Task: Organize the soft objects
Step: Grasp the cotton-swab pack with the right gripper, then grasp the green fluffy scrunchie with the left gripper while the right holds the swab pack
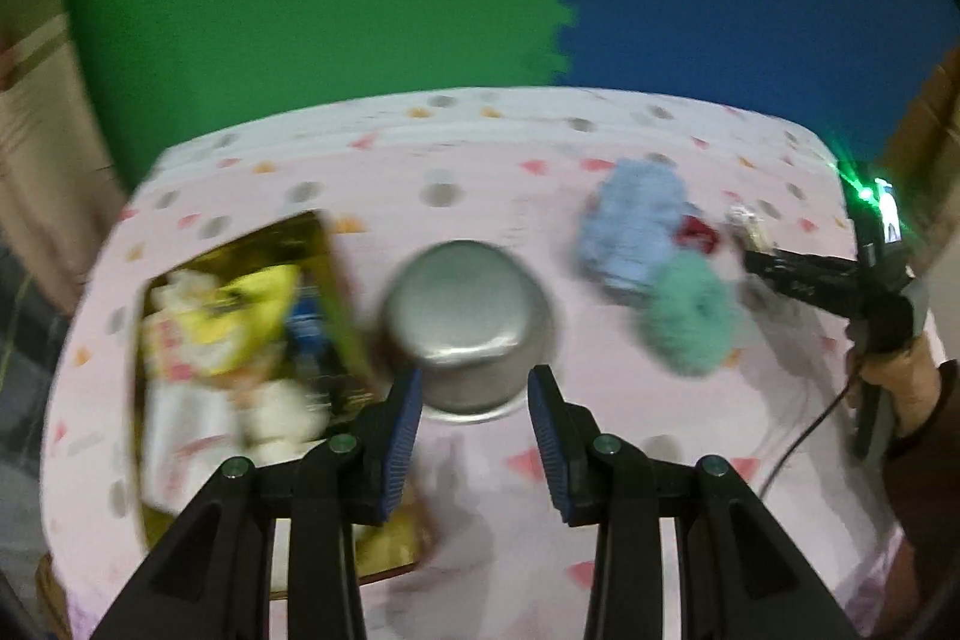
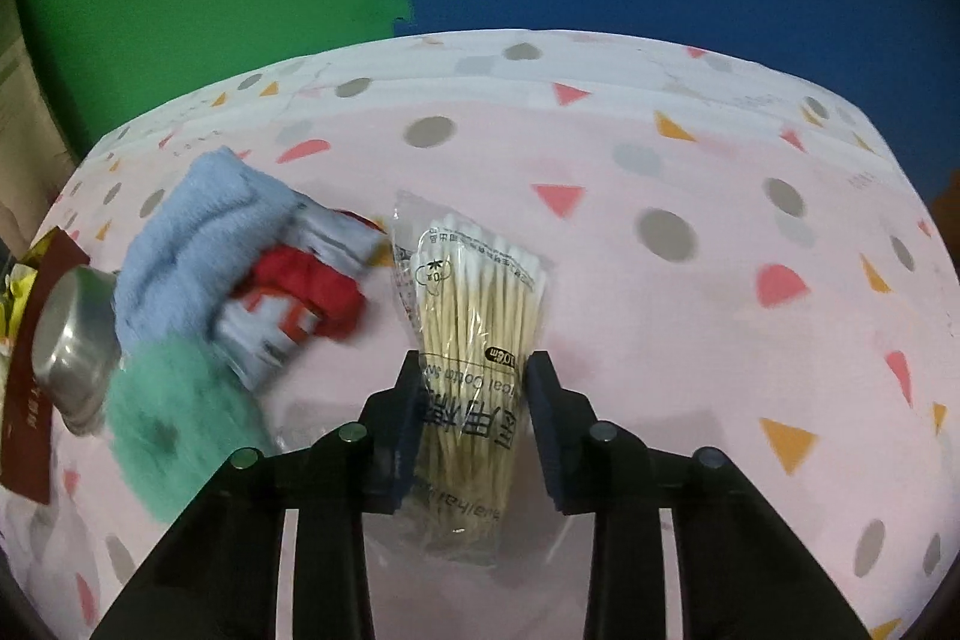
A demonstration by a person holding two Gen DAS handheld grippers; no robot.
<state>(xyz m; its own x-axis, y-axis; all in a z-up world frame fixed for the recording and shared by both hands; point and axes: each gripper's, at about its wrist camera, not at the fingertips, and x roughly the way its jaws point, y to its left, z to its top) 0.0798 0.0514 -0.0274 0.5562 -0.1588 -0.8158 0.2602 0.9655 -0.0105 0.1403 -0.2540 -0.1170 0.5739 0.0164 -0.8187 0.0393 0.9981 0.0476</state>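
The tabletop (image 2: 690,340), under a pink patterned cloth, carries a gold box (image 1: 336,292) already holding packets. Beside it stand a steel pot (image 1: 468,322), a blue fluffy towel (image 2: 192,244), a green fuzzy scrunchie (image 2: 174,412) and a red cloth (image 2: 312,286). The right tool (image 2: 471,370) is clamped on a bag of cotton swabs (image 2: 474,304), so the pick-up step looks in hand. The next move calls for a lift and carry toward the box. The left tool (image 1: 474,388) hangs released above the pot, grasping nothing.

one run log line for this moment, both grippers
left hand-held gripper: open, empty, above metal pot | right hand-held gripper: around cotton swab pack
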